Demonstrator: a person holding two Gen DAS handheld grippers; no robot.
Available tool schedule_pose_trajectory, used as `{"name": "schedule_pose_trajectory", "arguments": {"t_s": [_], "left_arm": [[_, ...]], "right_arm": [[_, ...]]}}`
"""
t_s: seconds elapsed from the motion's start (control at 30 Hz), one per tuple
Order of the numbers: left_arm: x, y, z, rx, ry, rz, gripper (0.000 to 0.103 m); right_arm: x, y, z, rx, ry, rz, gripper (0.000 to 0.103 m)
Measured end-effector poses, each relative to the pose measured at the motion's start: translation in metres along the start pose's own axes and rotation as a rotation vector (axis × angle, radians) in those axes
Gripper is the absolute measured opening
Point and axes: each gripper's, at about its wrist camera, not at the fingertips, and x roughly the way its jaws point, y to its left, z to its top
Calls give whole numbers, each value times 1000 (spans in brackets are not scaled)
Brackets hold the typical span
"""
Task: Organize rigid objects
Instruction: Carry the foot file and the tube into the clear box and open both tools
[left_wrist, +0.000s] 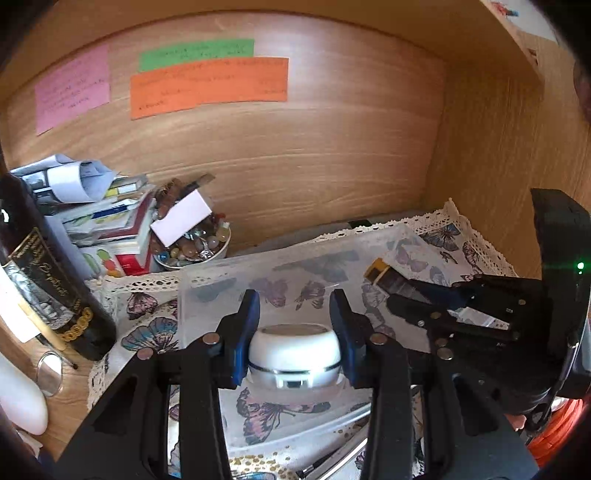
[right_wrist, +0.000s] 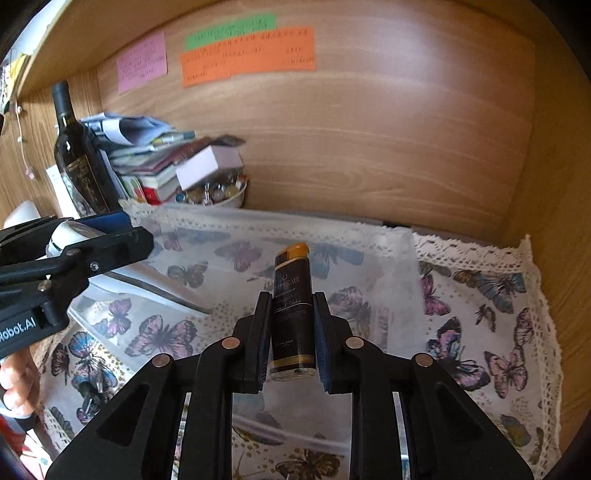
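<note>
Left wrist: jaws clamped on white jar (left_wrist: 294, 350); right's clamped on dark bottle (right_wrist: 293, 306).

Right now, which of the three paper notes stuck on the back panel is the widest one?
The orange note, lowest and rightmost of the three. It stretches well past the green strip directly above it and the squarer pink note to the left.

A wooden shelf (right_wrist: 369, 155) carries a butterfly-print lace cloth (right_wrist: 498, 317), wine bottle (right_wrist: 74, 147) and bead bowl (right_wrist: 221, 195).
</note>
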Motion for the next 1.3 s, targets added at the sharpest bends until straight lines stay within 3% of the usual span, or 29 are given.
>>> {"name": "schedule_pose_trajectory", "arguments": {"t_s": [0.37, 0.5, 0.67, 0.83, 0.97, 1.17, 1.3], "left_arm": [[37, 13, -13, -53, 131, 11, 39], [26, 12, -13, -55, 107, 38, 39], [-2, 6, -9, -29, 45, 68, 62], [-36, -1, -9, -6, -17, 88, 75], [-60, -3, -14, -6, -52, 105, 93], [-85, 0, -32, -30, -64, 133, 99], [-91, 4, -52, -42, -27, 152, 100]], "right_arm": [[16, 1, -4, -11, 63, 6, 20], [13, 3, -3, -22, 52, -9, 21], [-4, 2, -2, -18, 13, -14, 32], [-36, 3, -3, -14, -52, -22, 46], [-59, 6, -8, -24, -98, -37, 55], [-89, 16, -23, -28, -142, -49, 64], [-100, 19, -37, -21, -134, -49, 64]]}}
